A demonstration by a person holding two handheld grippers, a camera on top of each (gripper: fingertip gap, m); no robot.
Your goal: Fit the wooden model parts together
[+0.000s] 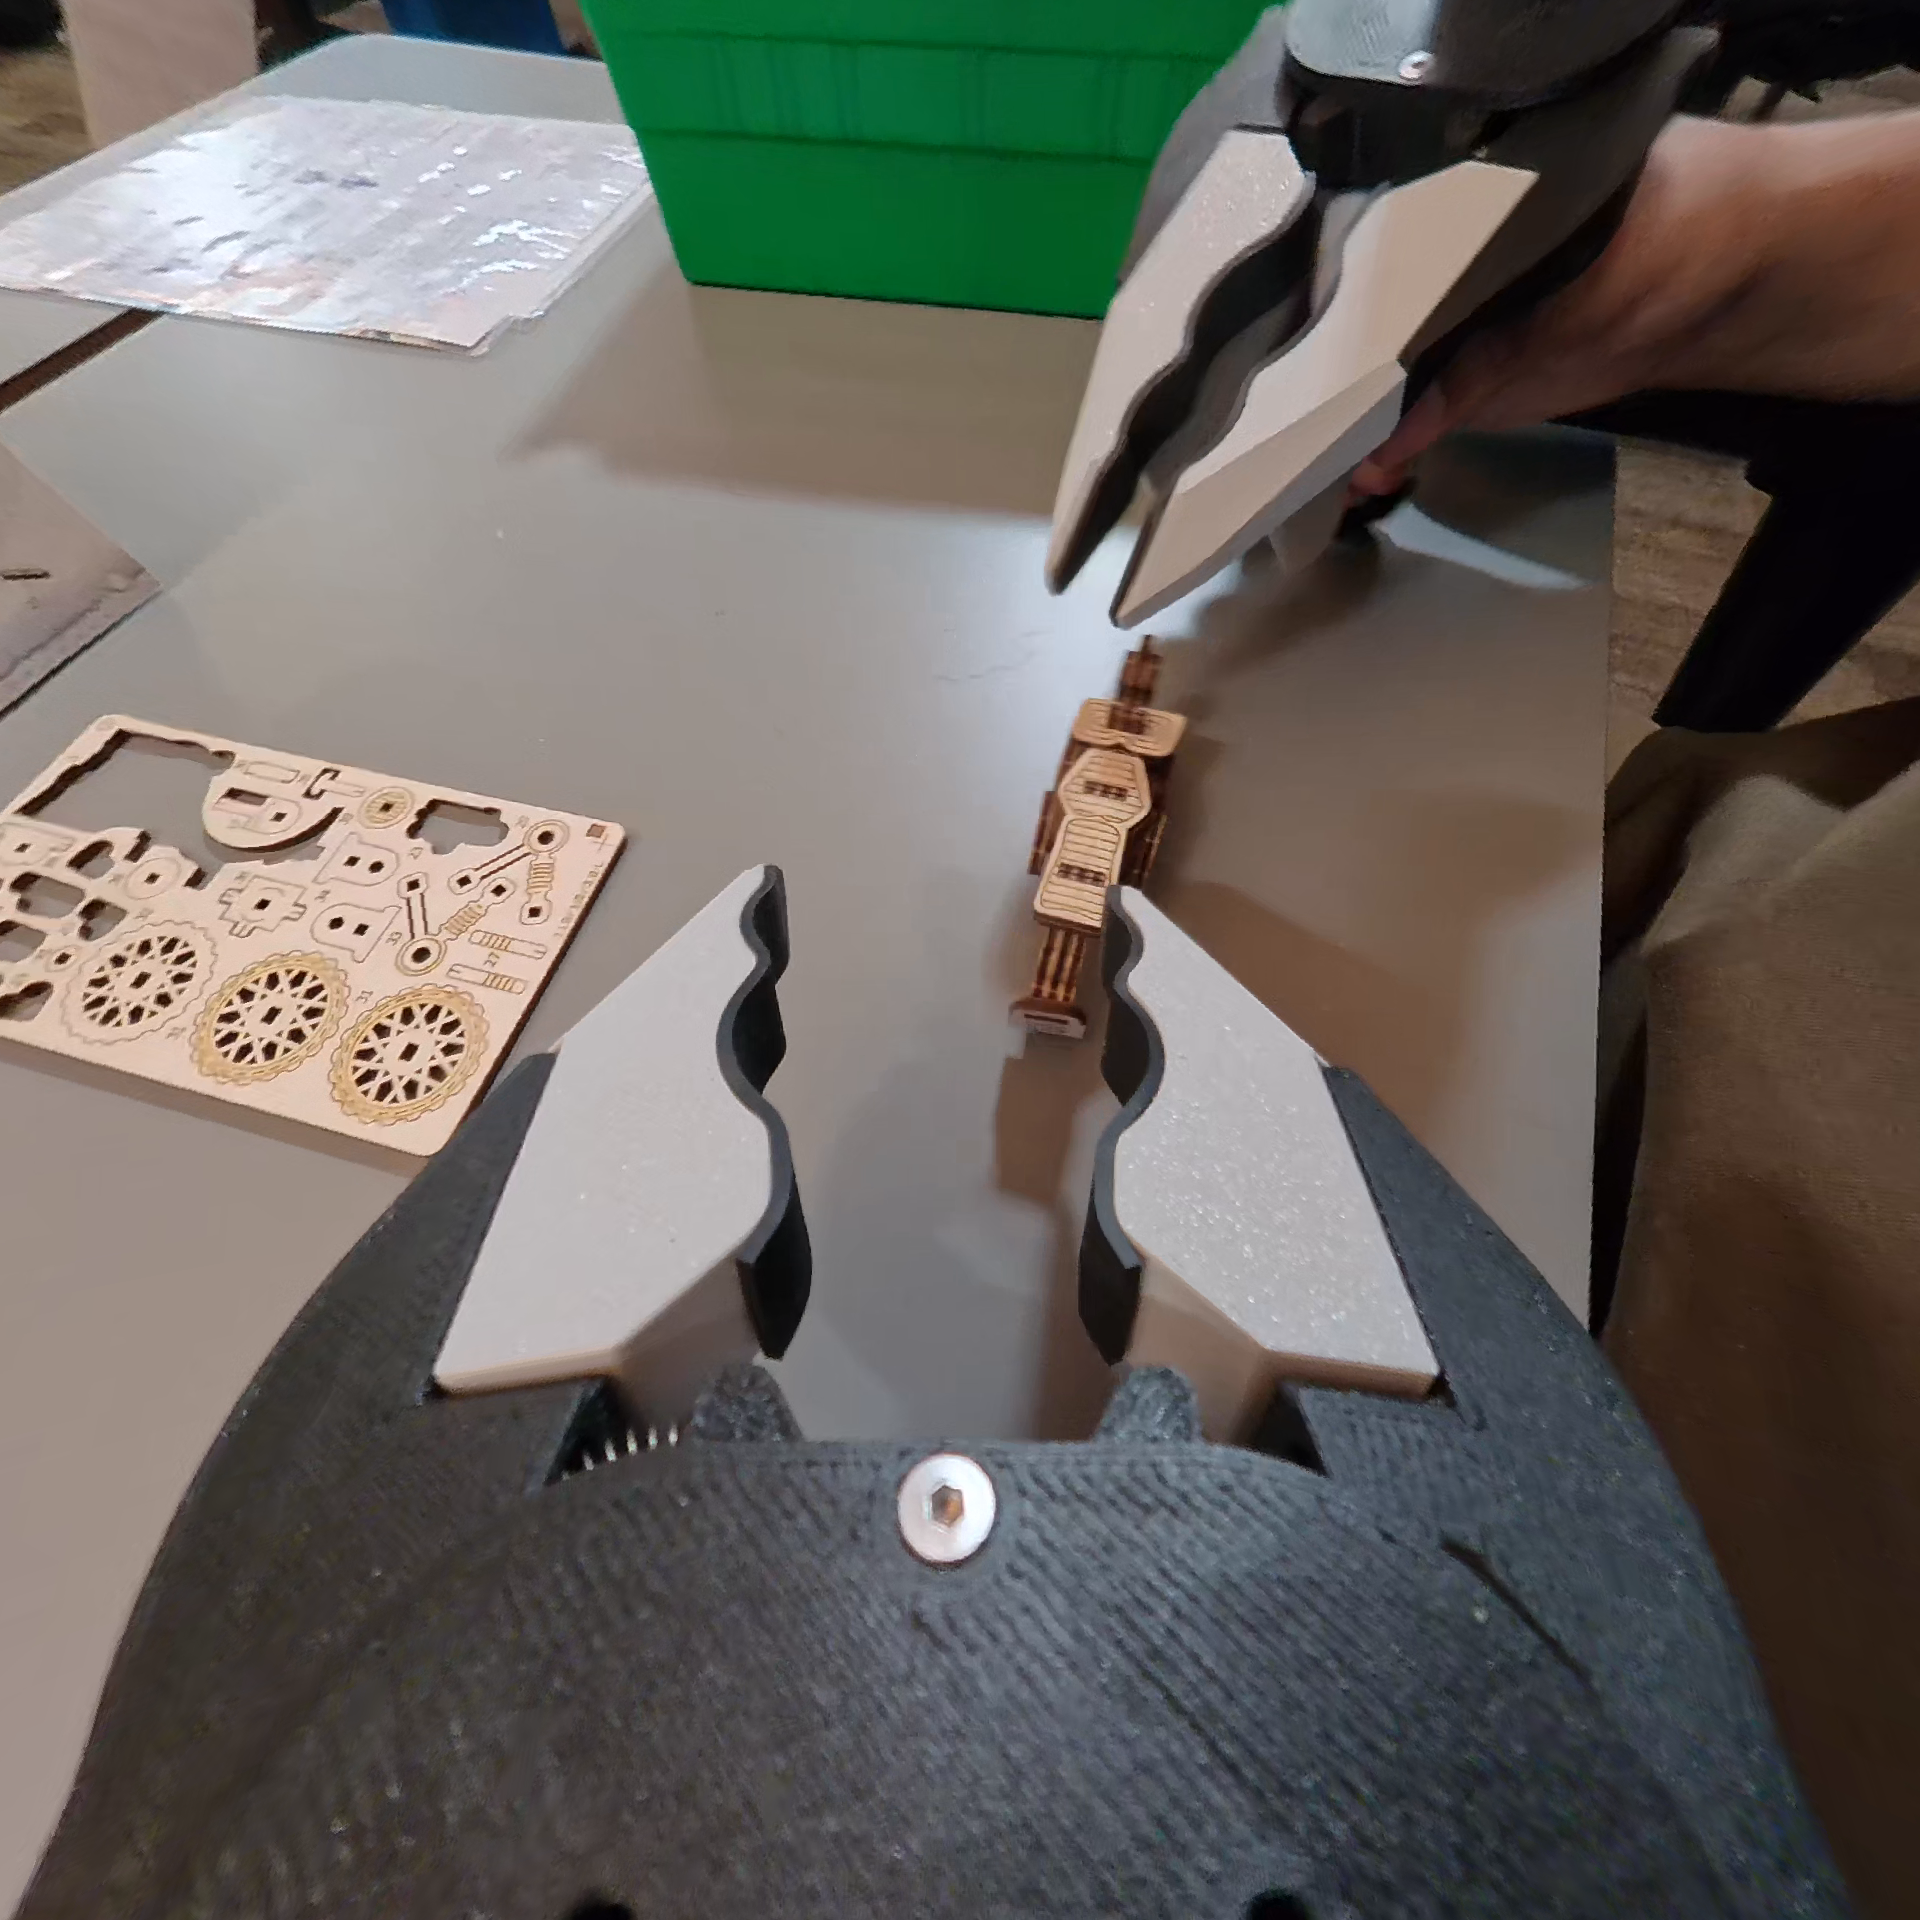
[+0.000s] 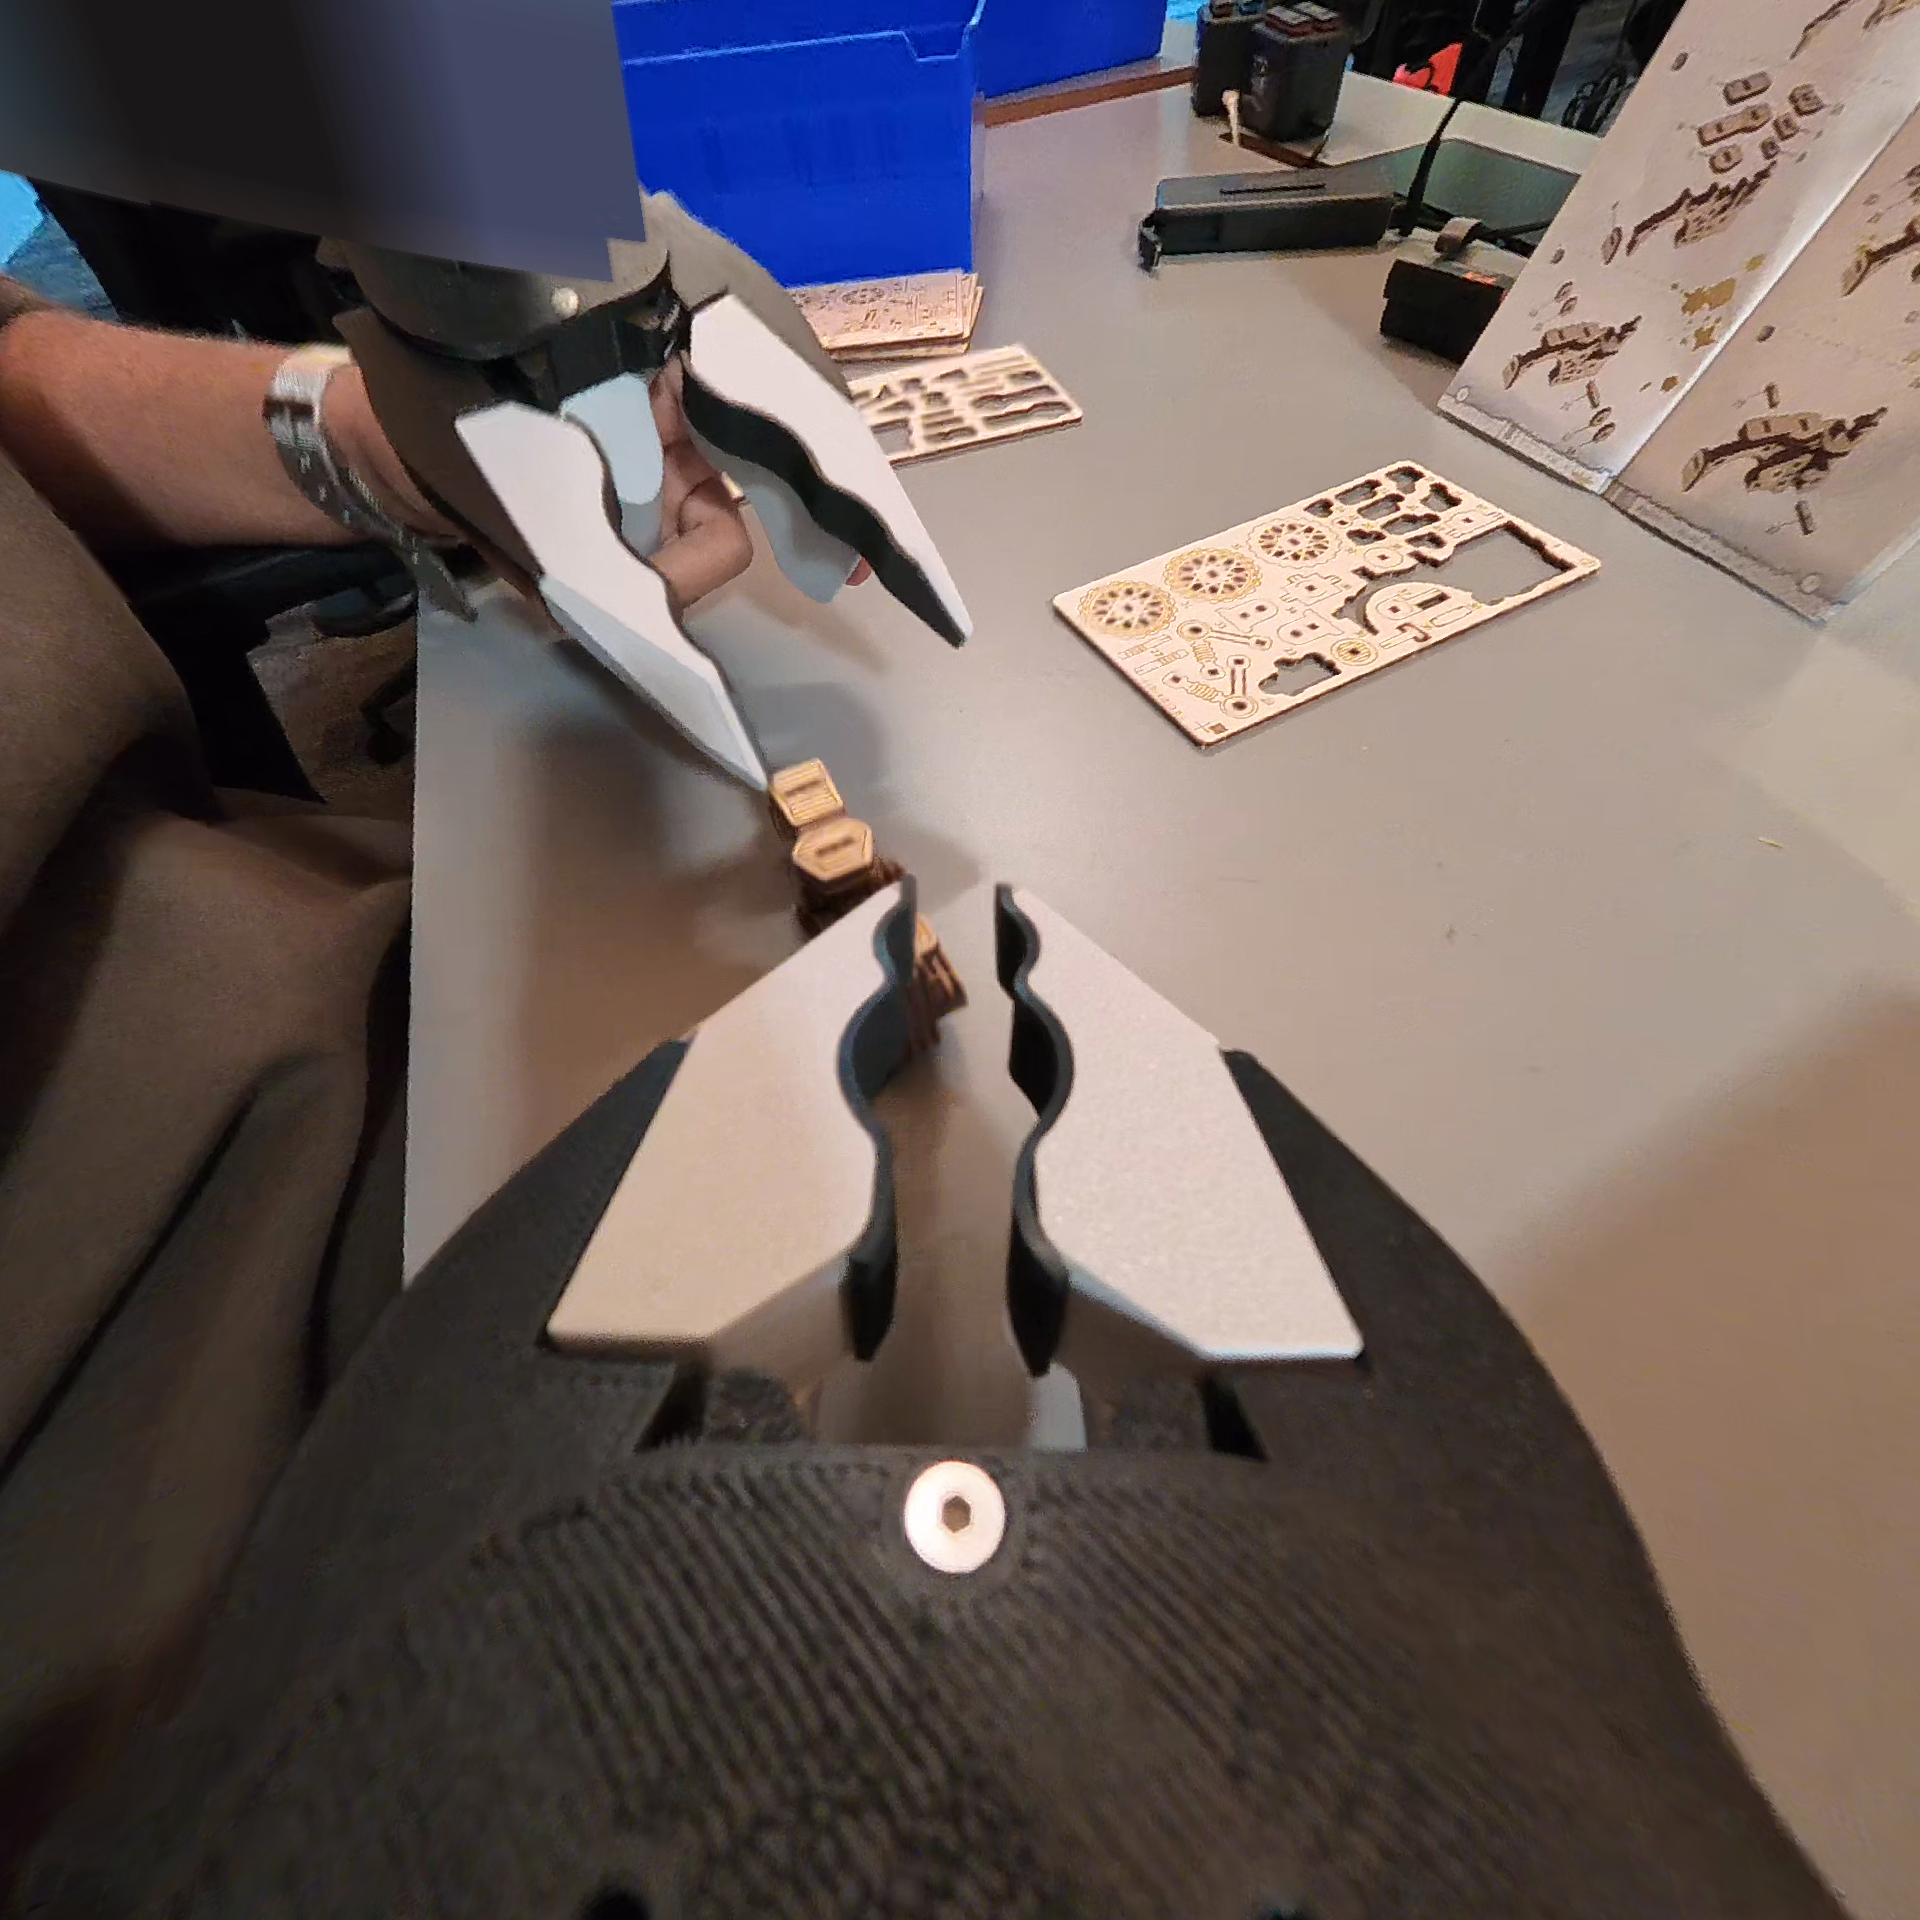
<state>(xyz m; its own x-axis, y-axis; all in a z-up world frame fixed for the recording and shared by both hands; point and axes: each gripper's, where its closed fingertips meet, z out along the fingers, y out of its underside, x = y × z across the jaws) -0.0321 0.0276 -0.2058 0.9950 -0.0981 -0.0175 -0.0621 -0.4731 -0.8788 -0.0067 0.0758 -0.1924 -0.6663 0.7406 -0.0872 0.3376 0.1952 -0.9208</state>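
Left gripper point(image 1: 940, 914): the fingers are wide apart and hold nothing. They are low over the grey counter point(image 1: 727, 582). The tip of its right finger point(image 1: 1226, 1039) is just beside the near end of the wooden model. In the right wrist view this gripper point(image 2: 862, 707) comes in from the left, held by a hand point(image 2: 686, 520).

Right gripper point(image 2: 954, 894): the fingers are a little apart, with a narrow gap between them, and nothing is clamped. The far end of the model sits at the gap, close to the left finger point(image 2: 769, 1101); I cannot tell if it touches. In the left wrist view this gripper point(image 1: 1086, 603) points down, with its tips just above the far end of the model.

Wooden model point(image 1: 1096, 842): a long, half-built piece. It lies flat on the counter near the edge where the person sits, between the two grippers.

Parts sheet point(image 1: 301, 935): a thin wooden sheet with wheels and small parts still in it and several holes. It lies flat on the counter, well apart from the model.

Green bin point(image 1: 883, 145): it stands at the far side of the counter.

Blue bin point(image 2: 800, 135): it stands on the counter, with a stack of wooden sheets point(image 2: 894, 312) in front of it.

Instruction board point(image 2: 1745, 270): it stands tilted at the right side.
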